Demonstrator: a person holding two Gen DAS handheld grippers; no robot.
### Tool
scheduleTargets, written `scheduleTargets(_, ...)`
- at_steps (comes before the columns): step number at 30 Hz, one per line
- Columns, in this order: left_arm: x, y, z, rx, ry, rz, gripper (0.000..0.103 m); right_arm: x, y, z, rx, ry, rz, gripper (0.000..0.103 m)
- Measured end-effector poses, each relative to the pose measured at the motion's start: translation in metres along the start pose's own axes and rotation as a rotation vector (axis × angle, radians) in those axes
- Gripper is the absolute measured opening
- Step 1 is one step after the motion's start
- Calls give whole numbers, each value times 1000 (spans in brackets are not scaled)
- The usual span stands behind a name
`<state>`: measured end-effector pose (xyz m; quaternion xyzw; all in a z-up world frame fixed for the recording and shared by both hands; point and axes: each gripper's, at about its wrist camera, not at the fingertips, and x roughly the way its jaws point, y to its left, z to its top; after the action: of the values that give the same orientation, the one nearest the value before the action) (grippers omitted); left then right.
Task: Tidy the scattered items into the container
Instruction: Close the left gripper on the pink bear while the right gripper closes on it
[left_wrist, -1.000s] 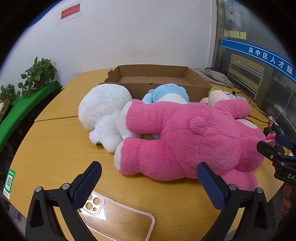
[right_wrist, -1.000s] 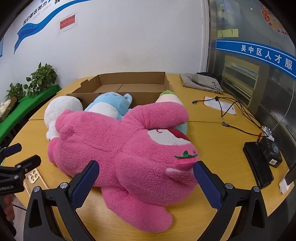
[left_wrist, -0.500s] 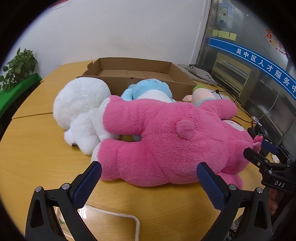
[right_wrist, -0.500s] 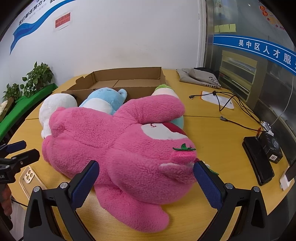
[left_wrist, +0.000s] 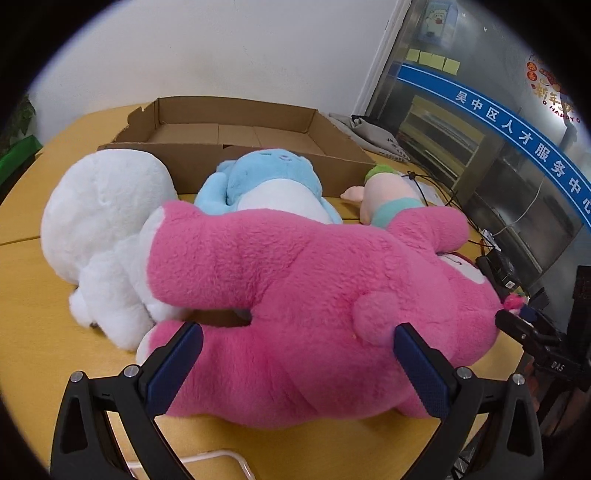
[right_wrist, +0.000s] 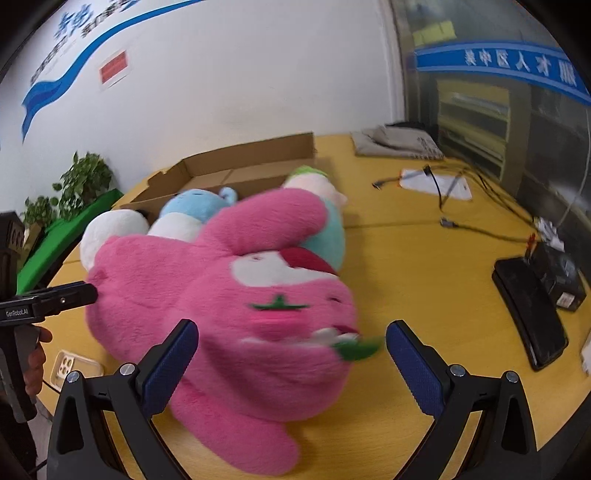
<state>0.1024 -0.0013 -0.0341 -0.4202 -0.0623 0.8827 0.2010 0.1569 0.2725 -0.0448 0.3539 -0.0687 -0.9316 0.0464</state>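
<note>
Both grippers are closing in on the big one here: the left gripper (left_wrist: 298, 363) sits with its jaws spread wide around the back and flank of the pink plush bear (left_wrist: 314, 288), and the right gripper (right_wrist: 291, 360) is just as wide either side of the bear's face, nothing pinched in either yet. The bear lies on its side on the yellow table (right_wrist: 413, 266), sprawled across the front of the pile. So this looks like the opening grab of the tidy-up, a two-handed one, and the next move calls for both sets of pads to press into that soft fur deep enough to get real bulk, then a shared lift up and over the near wall. Just behind the bear, touching it, lies the white plush (left_wrist: 107, 236); beside that the blue plush (left_wrist: 273, 181), and the small green-topped doll (left_wrist: 388, 195) half tucked under the bear's arm. Beyond them, the cardboard box (left_wrist: 236, 129) stands open and shows nothing inside. Hard to read: the right wrist view is smeared with motion, so the bear's face is only blurrily legible; the bear's underside and the doll's lower body are hidden; a phone case (right_wrist: 74, 369) at the near table edge is cut off in the left view; cables and dark devices (right_wrist: 532, 314) lie well apart to the right.
</note>
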Motion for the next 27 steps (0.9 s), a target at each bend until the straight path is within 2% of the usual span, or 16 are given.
scheduleTargets(4,16,2,3,3,17,-58,103,30,-14,-10,61,71,83,103)
scheduleTargets(9,31,0,9,8,39,-159,100,46,-18,-10,106,62,145,103)
scheduleTargets(14,40,-5,10,33,79,-174,85,40,-19,-6,60,-3,78,103)
scheduleTargets(16,41,-6,9,30,82,-168,77,47,-24,-7,104,30,115,103)
scheduleTargets(19,37,-3,8,13,76,-183,64,62,-36,-13,204,76,229,103)
scheduleTargets(21,32,-3,7,15,68,-188,57,58,-36,-16,222,54,269,89)
scheduleTargets(23,26,-4,4,14,54,-185,52,44,-23,-15,157,4,248,77)
scheduleTargets(27,9,-4,1,-5,14,-194,45,20,-5,-8,100,-67,234,69)
